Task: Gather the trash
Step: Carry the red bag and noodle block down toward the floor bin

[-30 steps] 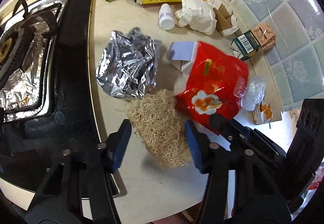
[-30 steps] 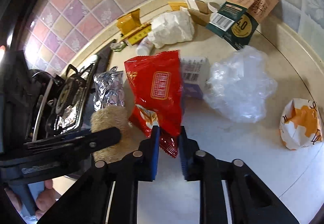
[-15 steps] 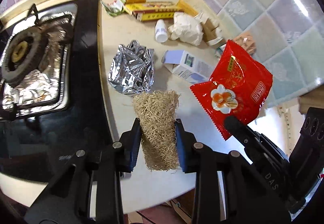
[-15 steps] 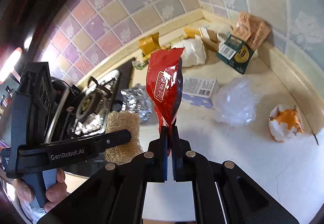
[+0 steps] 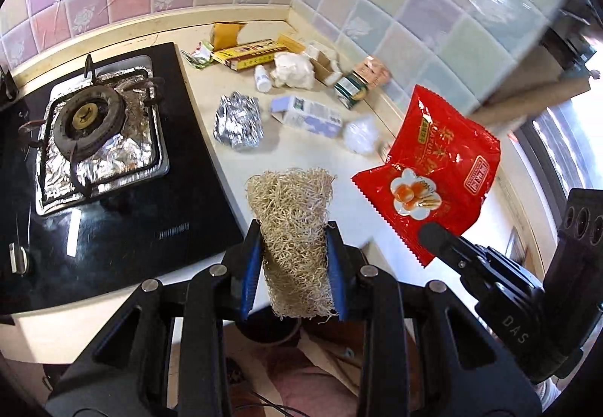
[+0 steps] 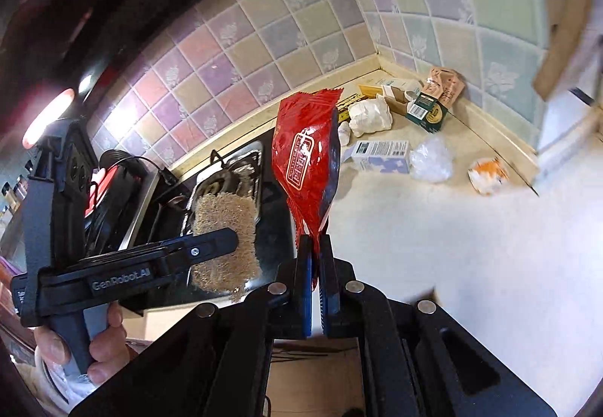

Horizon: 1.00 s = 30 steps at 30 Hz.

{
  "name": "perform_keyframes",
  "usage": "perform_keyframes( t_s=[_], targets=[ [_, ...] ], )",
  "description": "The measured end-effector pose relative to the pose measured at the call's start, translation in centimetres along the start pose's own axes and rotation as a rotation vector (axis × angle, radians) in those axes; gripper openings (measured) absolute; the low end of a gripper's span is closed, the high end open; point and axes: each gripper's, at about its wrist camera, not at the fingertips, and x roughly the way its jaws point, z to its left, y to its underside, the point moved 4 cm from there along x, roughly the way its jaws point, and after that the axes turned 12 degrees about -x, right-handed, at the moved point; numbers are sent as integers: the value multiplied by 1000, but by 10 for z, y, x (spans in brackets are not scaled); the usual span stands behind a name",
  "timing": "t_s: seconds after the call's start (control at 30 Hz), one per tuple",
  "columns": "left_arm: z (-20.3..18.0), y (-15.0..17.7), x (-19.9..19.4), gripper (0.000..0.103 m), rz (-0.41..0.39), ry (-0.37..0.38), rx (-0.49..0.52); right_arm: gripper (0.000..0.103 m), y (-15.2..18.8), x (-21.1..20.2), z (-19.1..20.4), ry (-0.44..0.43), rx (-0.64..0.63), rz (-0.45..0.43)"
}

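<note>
My left gripper [image 5: 294, 255] is shut on a tan fibrous loofah scrubber [image 5: 292, 213] and holds it up above the counter's front edge; the scrubber also shows in the right wrist view [image 6: 226, 228]. My right gripper [image 6: 316, 258] is shut on the bottom corner of a red snack bag [image 6: 307, 157], held upright in the air; the bag shows at the right of the left wrist view [image 5: 433, 172]. More trash lies on the counter: crumpled foil [image 5: 237, 119], a purple-white carton [image 5: 307, 113], a clear plastic wad [image 5: 360, 132].
A black gas stove [image 5: 98, 123] with a foil-lined burner fills the left. Near the tiled corner lie a white paper wad [image 5: 292, 70], a small white bottle [image 5: 262, 78], yellow boxes [image 5: 248, 53] and a green carton [image 5: 352, 91]. An orange-white wrapper [image 6: 488, 176] lies at the right.
My left gripper closed on the scrubber and lifted it. My right gripper raised the red bag off the counter. Both have pulled back and up from the trash pile.
</note>
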Motion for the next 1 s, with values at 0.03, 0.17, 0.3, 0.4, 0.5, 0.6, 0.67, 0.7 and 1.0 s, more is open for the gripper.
perform_keyframes(
  t_s=[0.03,0.17,0.3,0.4,0.5,0.6,0.67,0.7,1.0],
  targets=[
    [1,8,-5,28,4,5,13,3,8,-11,8,11,0,-4],
    [3,42,-22,28,15,26,68,3,45,-37,32,50,13,-6],
    [5,74,-27,28,38,49,104,3,83,-55,48,77,35,9],
    [5,96,-20,28,69,54,127,3,113,-62,55,114,43,37],
    [3,120,-7,28,97,48,158,3,144,-64,55,143,67,74],
    [4,144,12,28,119,31,184,3,175,-60,49,157,99,124],
    [6,162,29,28,136,17,199,3,192,-52,40,166,114,158],
    [7,169,37,28,146,10,200,3,203,-48,35,172,123,180],
    [40,234,143,29,228,-55,151,3,313,16,-20,183,200,380]
  ],
)
